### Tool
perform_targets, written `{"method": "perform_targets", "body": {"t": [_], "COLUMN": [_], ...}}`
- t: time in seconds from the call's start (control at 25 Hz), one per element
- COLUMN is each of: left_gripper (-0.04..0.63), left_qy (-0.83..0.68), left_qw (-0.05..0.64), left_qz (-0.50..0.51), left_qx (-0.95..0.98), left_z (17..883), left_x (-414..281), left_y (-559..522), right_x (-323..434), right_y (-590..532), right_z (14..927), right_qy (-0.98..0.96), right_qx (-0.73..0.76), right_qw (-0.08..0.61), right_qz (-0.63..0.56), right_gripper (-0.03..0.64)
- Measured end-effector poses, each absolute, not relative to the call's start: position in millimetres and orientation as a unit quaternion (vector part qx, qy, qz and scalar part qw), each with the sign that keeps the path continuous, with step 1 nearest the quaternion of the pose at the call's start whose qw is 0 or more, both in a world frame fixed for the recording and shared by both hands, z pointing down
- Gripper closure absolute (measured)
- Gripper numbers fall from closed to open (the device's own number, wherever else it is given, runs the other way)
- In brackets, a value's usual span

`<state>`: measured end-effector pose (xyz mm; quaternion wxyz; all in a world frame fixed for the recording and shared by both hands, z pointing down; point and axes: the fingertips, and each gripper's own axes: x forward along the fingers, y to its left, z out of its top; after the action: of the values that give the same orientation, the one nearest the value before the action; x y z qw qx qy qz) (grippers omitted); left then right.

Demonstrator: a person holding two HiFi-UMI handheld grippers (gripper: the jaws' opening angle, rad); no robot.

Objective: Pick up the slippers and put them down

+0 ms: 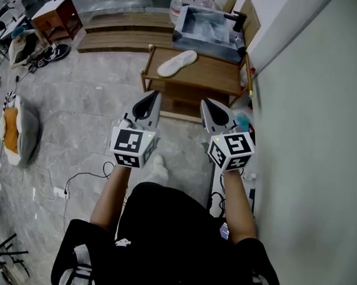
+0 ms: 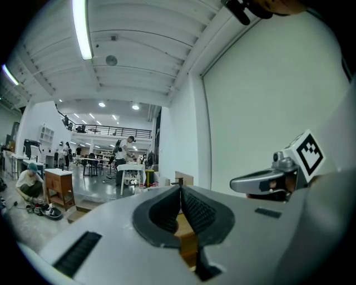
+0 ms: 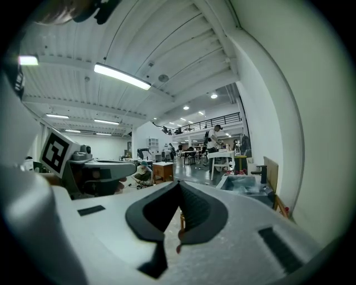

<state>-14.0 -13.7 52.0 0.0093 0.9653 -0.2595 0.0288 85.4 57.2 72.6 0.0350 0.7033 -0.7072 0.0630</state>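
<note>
**Me:** Black shirt (image 1: 162,244) sits nearest. Past it, the left gripper (image 1: 155,96) and right gripper (image 1: 207,103) are side by side, both pointing toward the far side.

**Partner:** What do the jaws hold?

**Me:** Nothing. In each gripper view the ribbed pads meet tip to tip with no gap and nothing pinched between them. Both pairs are fully closed and empty.

**Partner:** Where's the slipper?

**Me:** One white slipper (image 1: 176,63) lies flat on top of the wooden rack (image 1: 220,73). It is farther out than both sets of tips and well apart from them. It sits between the lines the two grippers point along, a little toward the left one. So I judge my left gripper the nearer, though not by much. I see only this one slipper, and neither gripper view shows it.

**Partner:** How does it lie?

**Me:** Slantwise, with its long axis running from near-left to far-right across the rack top. Its near end points back toward my left tips. I reckon the jaws must open first, then close across the narrow width instead of along the length.

**Partner:** Any brand or writing?

**Me:** None I can read. The cubes (image 1: 132,146) carry black-and-white square markers, not letters. The slipper looks plain, though it is too small to be sure.
</note>
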Motion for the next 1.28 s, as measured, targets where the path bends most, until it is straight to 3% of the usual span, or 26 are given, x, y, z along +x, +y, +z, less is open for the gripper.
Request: {"method": "perform_targets", "body": {"t": [0.84,1.28], "left_gripper": [0.589,0.589], "left_qy": [-0.249,-0.238], "left_qw": [0.009,0.028], "left_qz": [0.045,0.064], "left_qx": [0.967,0.969], "left_z": [66.8,93.6], "left_x": [32.3,30.7], "left_y": [-187.8,-220.3], "right_x": [127.3,121.9], "right_y": [-122.5,-163.7], "right_z": [80.2,95.8], "right_qy": [-0.715,-0.72], "right_qx": [0.693,0.686], "right_qw": [0.052,0.07], "right_qz": [0.081,0.082], "right_gripper": [0.618,0.618]}}
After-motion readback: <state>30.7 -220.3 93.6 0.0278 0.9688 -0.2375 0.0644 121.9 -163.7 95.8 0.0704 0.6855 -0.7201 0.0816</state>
